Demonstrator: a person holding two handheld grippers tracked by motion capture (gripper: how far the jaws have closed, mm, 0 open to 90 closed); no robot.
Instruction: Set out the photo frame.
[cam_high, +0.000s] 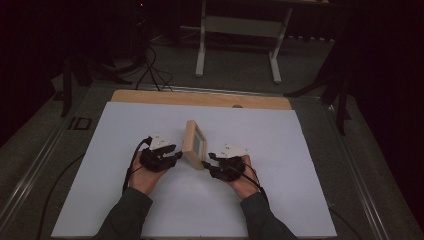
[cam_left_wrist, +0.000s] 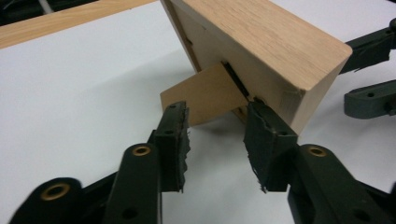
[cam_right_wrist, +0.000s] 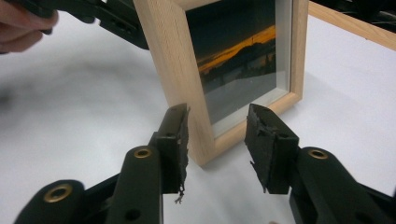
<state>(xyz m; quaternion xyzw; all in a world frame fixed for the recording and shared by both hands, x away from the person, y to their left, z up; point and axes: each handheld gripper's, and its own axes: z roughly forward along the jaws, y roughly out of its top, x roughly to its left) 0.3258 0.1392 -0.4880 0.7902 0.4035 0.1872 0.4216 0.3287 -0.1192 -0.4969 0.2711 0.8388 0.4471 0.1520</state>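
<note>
The photo frame stands on its stand flap mid-counter; left gripper at its 9 o'clock, right gripper at 4, both with jaws spread, pinching nothing. A nudge could fold the flap and topple it

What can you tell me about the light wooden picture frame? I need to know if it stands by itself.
The light wooden picture frame stands upright on the white sheet, propped by a thin wooden flap folded out from its back. Behind its glass is a dark sunset photo. The open left gripper and right gripper flank a lower corner each; neither clamps it.
</note>
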